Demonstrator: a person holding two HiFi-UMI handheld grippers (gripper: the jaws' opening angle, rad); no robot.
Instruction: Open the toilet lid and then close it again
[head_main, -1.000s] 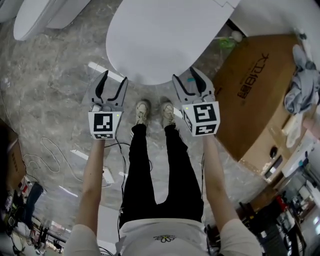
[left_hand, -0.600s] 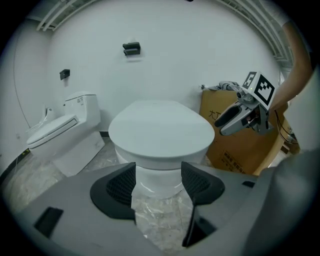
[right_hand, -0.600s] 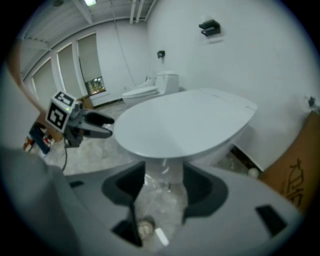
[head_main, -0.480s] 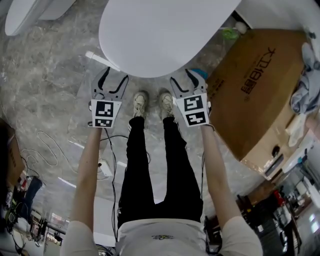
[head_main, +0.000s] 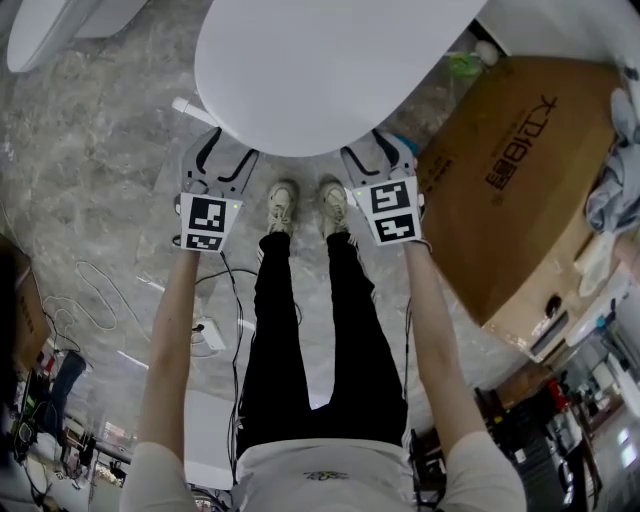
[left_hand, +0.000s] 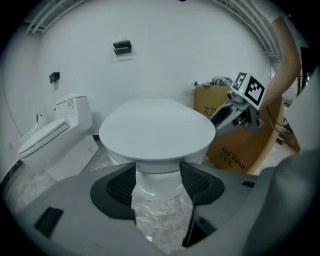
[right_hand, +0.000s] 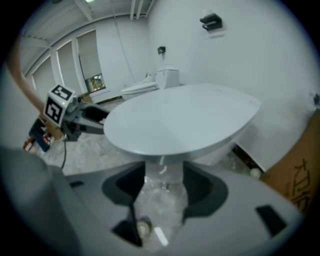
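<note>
The front rim of the toilet lid (head_main: 330, 70) lies just ahead of and above both claws — neither is nearer. The left gripper (head_main: 228, 150), its jaws just opening wider, and the right gripper (head_main: 375, 150) both gape empty.

Marble floor (head_main: 100, 130) bears toilet (head_main: 330, 70) and cardboard box (head_main: 520, 190).

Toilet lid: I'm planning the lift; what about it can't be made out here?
- Hinge of the toilet lid: cut off by the head view's top edge, behind the lid's far end in both gripper views.
- Seat: covered by the lid everywhere.
- Whether left gripper or right gripper touches it: head view, rim overlaps their tips.
</note>
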